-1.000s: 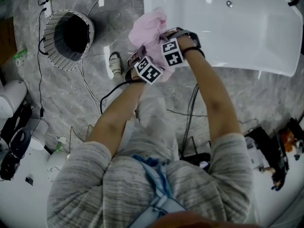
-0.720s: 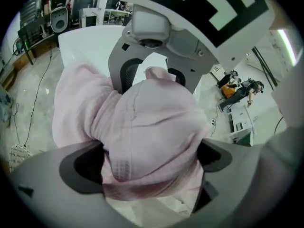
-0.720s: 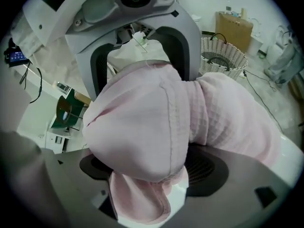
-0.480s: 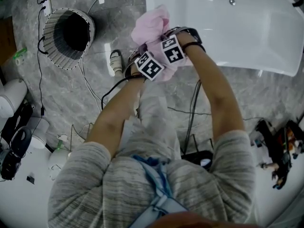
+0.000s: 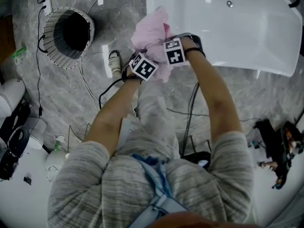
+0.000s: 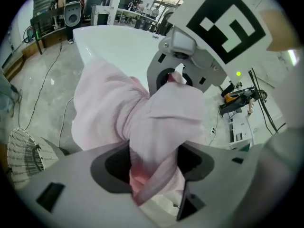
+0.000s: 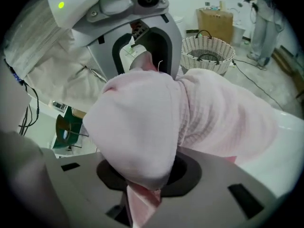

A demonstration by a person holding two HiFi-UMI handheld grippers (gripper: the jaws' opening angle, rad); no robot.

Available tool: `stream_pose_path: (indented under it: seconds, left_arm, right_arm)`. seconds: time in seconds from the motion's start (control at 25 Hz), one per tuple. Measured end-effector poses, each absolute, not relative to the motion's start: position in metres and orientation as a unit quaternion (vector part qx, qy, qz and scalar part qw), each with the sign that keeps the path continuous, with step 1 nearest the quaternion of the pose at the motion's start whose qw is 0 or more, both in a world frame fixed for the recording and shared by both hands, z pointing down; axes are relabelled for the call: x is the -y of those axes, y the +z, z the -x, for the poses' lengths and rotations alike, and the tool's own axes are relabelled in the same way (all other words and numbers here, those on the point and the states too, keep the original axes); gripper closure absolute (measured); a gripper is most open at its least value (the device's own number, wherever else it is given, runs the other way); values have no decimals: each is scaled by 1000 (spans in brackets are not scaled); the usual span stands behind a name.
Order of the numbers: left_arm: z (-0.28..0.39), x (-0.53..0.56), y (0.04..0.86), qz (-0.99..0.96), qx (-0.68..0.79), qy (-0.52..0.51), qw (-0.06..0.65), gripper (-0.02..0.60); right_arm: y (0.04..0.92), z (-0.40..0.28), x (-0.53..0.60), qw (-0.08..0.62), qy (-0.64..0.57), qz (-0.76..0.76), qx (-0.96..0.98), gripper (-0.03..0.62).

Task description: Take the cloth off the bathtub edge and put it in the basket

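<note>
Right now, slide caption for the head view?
Left gripper and right gripper have just closed on the cloth by the tub; basket apart.

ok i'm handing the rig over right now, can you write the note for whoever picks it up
Left gripper: jaws have just been closing and are now clamped on the pink waffle-weave cloth.
Right gripper: the same, clamped on another fold of that cloth.
Cloth: bunched between both grippers at the corner of the white bathtub. I can't tell whether it has cleared the edge.
White woven basket: on the grey floor, to the person's left.
Done: cloth gripped.
Left: lift it off the tub, carry it left, and drop it in the basket.
</note>
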State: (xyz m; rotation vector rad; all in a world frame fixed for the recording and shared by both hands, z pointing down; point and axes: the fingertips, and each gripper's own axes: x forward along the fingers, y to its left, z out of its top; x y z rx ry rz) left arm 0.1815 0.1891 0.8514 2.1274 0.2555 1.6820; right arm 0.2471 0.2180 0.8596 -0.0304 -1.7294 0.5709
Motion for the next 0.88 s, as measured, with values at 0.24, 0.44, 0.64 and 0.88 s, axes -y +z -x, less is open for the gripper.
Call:
stream_pose_path:
  seconds: [0.24,0.44,0.64,0.88]
  left_arm:
    - [-175,-188,840,-777,-95,596,178,415]
    - [-180,-178,825,-792,-98,584,149,438]
    - [-182,-163,806,-804,-94,573,131,442]
    - [-193,-135,770,-821,-90,555,99,442]
  right_arm:
    - [846,-242,-218,597,276,-28,753,470]
    - [829,-242,-215,576,296,-82,757,476]
    - [809,-238,-207,554,316,-128,759,477]
    - [772,-242,-184,543,317,-178,757,480]
